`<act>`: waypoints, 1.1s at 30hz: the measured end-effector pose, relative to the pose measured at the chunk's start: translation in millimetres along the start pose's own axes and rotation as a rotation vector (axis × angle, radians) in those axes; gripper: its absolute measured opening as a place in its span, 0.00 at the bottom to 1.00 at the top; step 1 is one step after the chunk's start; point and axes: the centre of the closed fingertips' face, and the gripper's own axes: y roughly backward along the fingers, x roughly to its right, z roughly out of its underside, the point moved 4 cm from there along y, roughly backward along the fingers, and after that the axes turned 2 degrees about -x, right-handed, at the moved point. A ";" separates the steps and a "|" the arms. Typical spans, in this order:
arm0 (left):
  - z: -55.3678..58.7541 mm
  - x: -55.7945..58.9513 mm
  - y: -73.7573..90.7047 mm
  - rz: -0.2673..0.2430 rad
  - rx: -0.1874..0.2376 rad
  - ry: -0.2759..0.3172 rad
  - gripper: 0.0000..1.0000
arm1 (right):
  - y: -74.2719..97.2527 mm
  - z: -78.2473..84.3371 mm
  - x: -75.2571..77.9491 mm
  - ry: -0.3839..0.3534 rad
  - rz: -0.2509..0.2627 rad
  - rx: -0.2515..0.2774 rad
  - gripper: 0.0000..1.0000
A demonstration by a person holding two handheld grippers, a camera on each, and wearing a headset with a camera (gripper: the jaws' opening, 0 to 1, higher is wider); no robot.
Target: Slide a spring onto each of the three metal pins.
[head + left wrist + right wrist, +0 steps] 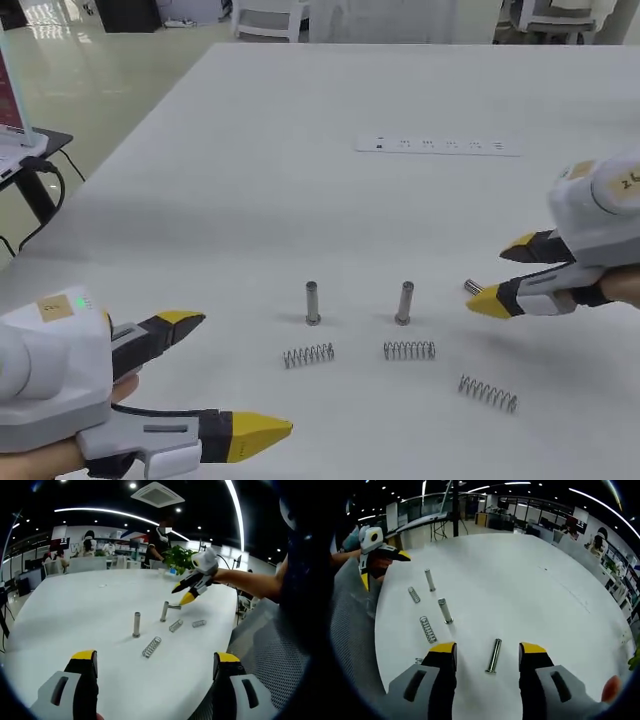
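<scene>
Two metal pins stand upright on the white table, one on the left (312, 302) and one on the right (404, 301). The third pin (494, 655) lies flat, between the spread fingers of my right gripper (487, 652), which is open and holds nothing. In the head view that gripper (492, 277) hides most of the lying pin (472, 287). Three springs lie in front of the pins: a left one (308, 355), a middle one (409, 349) and a right one (488, 393). My left gripper (238, 373) hovers open at the near left, short of the springs.
A flat white strip with small marks (437, 146) lies further back on the table (250, 180). The table's left edge drops to the floor near a dark stand (30, 165). People (158, 542) and a plant (177, 560) are beyond the far side.
</scene>
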 end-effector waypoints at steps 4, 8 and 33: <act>-0.1 0.1 0.2 -0.001 -0.001 -0.001 0.93 | -6.5 2.9 1.6 -0.011 -0.008 -0.022 0.45; -0.2 -0.4 0.5 -0.004 0.000 0.000 0.93 | -11.5 4.5 1.6 -0.016 -0.011 -0.036 0.41; 0.9 -1.8 0.2 -0.007 -0.001 0.003 0.92 | -30.2 5.8 11.8 -0.066 0.010 -0.117 0.21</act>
